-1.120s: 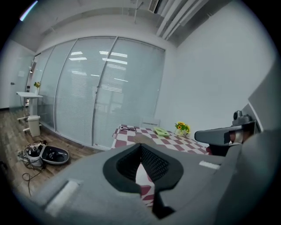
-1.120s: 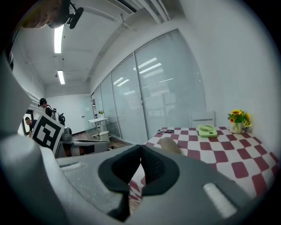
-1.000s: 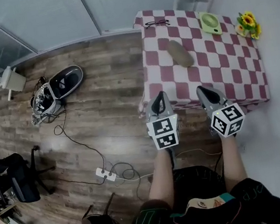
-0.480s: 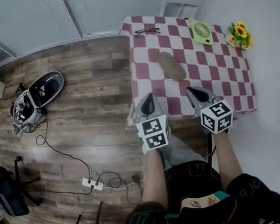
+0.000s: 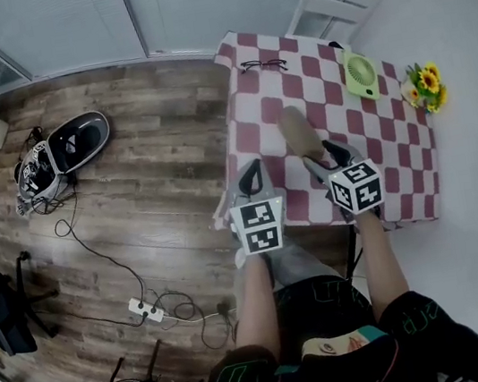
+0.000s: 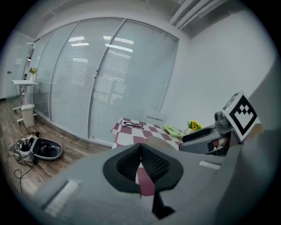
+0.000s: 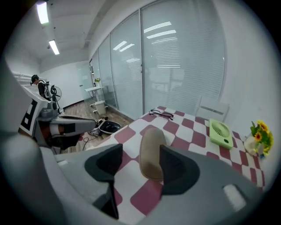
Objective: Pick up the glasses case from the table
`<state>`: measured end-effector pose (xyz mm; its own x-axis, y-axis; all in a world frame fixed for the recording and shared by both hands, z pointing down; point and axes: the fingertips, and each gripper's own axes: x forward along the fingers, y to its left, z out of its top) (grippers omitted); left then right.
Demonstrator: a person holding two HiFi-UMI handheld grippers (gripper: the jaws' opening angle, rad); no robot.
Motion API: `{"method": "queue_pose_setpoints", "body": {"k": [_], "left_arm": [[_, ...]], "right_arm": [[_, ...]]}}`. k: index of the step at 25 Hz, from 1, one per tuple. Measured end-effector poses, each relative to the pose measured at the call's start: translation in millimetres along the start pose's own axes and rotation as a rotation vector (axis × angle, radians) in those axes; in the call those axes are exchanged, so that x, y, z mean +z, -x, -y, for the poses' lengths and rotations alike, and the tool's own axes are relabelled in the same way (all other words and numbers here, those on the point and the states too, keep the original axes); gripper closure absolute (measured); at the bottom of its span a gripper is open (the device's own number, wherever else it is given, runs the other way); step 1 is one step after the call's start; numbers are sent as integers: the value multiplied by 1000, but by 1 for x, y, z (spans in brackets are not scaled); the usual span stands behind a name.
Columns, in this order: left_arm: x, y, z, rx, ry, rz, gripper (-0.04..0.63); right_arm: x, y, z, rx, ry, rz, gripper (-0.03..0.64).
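My right claw [image 5: 324, 155] is nearer, jaws opening: the glasses case [image 7: 152, 149] lies just ahead, lengthwise along its aim, untouched between them

The right gripper [image 5: 326, 155], jaws opening with the glasses case [image 5: 297, 128] between them, covered the case's near end in the head view. The left gripper [image 6: 141, 162] hid most of it and the near edge of the tabletop [image 6: 125, 132] in its own view
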<state>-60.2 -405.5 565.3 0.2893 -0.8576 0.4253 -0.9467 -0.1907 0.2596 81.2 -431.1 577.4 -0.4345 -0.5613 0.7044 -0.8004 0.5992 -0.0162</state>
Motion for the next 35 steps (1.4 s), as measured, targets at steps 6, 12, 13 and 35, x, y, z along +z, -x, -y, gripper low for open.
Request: {"method": "queue_pose_setpoints", "body": {"k": [6, 12, 13, 35], "left_arm": [[-8, -22, -5, 29, 8, -49, 586], [-18, -40, -9, 64, 30, -82, 586], [-19, -42, -9, 67, 30, -86, 586], [-17, -6, -7, 39, 8, -54, 586]], "right_arm": [[-3, -44, 23, 23, 36, -132, 258], [-12, -75, 26, 78, 69, -244, 202], [-14, -80, 25, 89, 75, -263, 202], [-6, -55, -2, 42, -143, -77, 215]]}}
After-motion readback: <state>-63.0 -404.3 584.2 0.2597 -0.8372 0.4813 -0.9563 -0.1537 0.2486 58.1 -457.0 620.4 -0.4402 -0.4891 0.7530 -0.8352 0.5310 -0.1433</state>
